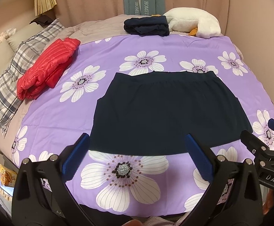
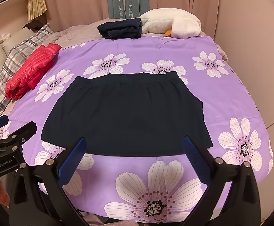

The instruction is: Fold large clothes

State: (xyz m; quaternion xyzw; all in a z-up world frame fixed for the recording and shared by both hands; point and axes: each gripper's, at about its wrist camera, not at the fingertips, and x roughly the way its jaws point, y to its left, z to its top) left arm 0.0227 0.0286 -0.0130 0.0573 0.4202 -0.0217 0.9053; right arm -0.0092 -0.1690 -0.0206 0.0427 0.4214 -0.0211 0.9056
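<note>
The dark navy skirt (image 1: 167,111) is lying spread flat on the purple flowered bedspread (image 1: 103,113), waistband at the far side and hem nearest the cameras. The left gripper (image 1: 137,143) and right gripper (image 2: 133,145) are hovering side by side over that hem, jaws spread wide, gripping nothing. A folded red puffer jacket (image 1: 46,67) is sitting well to the left.

Ahead of both wide-open grippers, bare purple floral bedspread (image 1: 103,124) surrounds the flat navy skirt (image 1: 167,111); a folded red puffer jacket (image 1: 46,67) crowds far left.
</note>
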